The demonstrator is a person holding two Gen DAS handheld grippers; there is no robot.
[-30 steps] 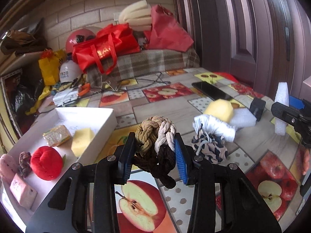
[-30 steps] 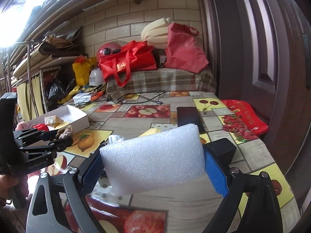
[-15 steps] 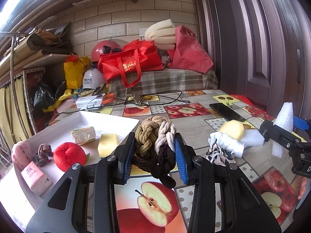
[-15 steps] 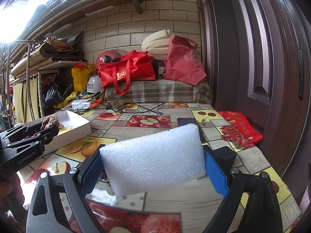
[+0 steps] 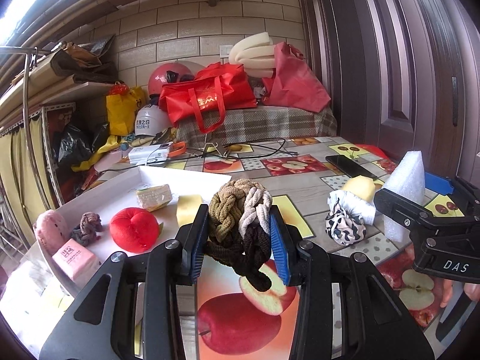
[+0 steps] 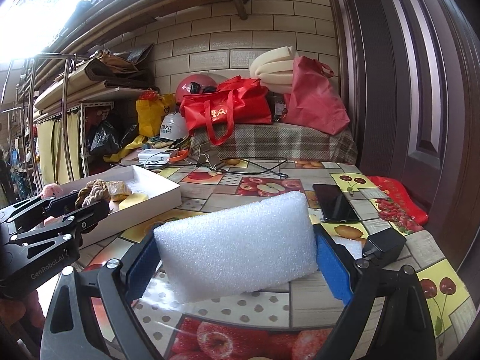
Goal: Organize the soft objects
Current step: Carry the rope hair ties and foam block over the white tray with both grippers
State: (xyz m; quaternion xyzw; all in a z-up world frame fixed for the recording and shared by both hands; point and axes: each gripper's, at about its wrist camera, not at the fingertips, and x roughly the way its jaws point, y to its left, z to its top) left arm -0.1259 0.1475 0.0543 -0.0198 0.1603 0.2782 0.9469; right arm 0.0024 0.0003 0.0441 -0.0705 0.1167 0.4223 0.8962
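At the left of the left wrist view, your white tray (image 5: 207, 178) holds a pink plush (image 5: 48, 232), a small grey knot (image 5: 87, 232), a pink block (image 5: 75, 258), a red plush apple (image 5: 133, 229) and two yellow sponges (image 5: 187, 208). At bottom centre your left gripper (image 5: 238, 238) has its jaws clamped on the braided rope toy (image 5: 240, 216), raised over the apple-print tablecloth (image 5: 300, 186) just right of the tray. Farther right, a spotted cloth bundle (image 5: 345, 228) lies on the cloth beside a yellow sponge (image 5: 358, 187). At the right edge your right gripper (image 6: 237, 255) grips the white foam block (image 6: 237, 243) between widely spaced jaws, above the table.
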